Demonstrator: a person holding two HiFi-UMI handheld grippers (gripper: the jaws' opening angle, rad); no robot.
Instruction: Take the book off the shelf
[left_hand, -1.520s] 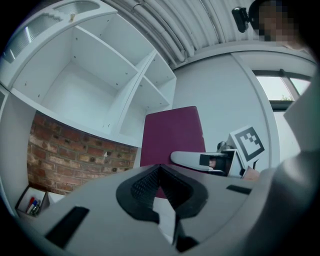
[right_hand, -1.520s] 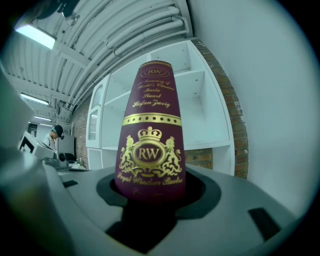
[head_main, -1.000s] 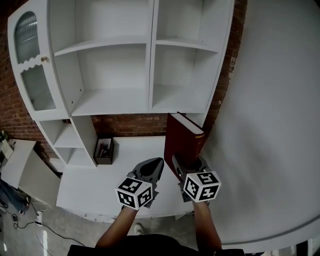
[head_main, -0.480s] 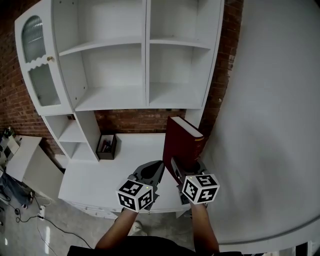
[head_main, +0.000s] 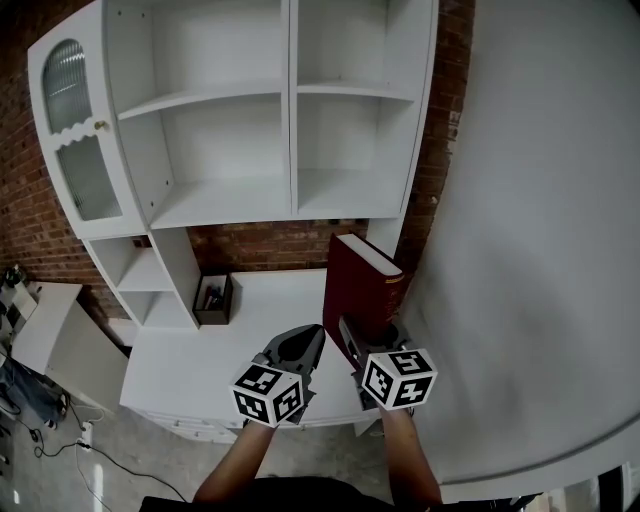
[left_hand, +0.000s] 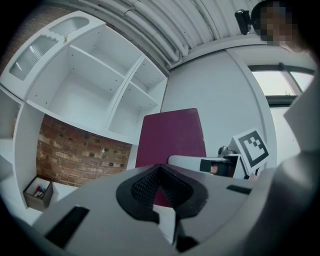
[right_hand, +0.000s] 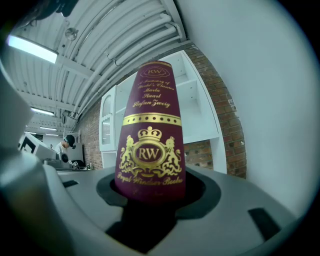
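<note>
The thick maroon gilt-spined book (head_main: 360, 290), pinched upright at its lower end by the right claw (head_main: 371, 336) above the white worktop (head_main: 250, 325), may be levered loose if tilted, the pressed-together left claw (head_main: 303, 345) lending no support

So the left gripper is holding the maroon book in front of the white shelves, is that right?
Not quite: the right gripper holds the maroon book in front of the white shelves. The right gripper view shows its jaws clamped on the spine; the left gripper is shut and empty.
</note>
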